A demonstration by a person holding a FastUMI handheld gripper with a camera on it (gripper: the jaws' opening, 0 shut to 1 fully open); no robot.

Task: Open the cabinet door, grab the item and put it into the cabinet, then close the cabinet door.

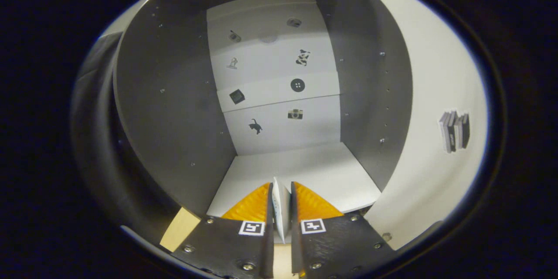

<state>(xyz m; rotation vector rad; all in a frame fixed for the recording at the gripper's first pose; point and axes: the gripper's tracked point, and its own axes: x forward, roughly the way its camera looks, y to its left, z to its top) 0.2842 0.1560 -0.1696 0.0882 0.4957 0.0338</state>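
Gripper (281, 202): nearest the camera, its two fingers closed to a narrow gap and pressing from both sides on a thin flat item.
Item (280, 213): pale, card-like, standing on edge between the fingers; its top edge pokes up a little past the fingertips, and its lower end runs down between the finger bases. What it is exactly cannot be told.
Fingers (250, 207): each carries a small square marker near its base, and they point straight into the open cabinet.
Cabinet (174, 109): open toward the camera, with dark grey side walls dotted with small shelf-pin holes and screws.
Cabinet floor (305, 170): white, lying just ahead of and under the fingertips; the item hangs over its front edge.
Back wall (274, 74): white panels beyond the fingers, bearing small dark stickers, among them a cat, a camera, a button and a dark square.
Cabinet door (436, 96): white, swung wide open on the right side of the cabinet, with a hinge at its top corner.
Book sticker (454, 130): a row of grey and black books on the door's inner face.
Wooden surface (178, 229): a light strip just below the cabinet's front edge, beside the left finger.
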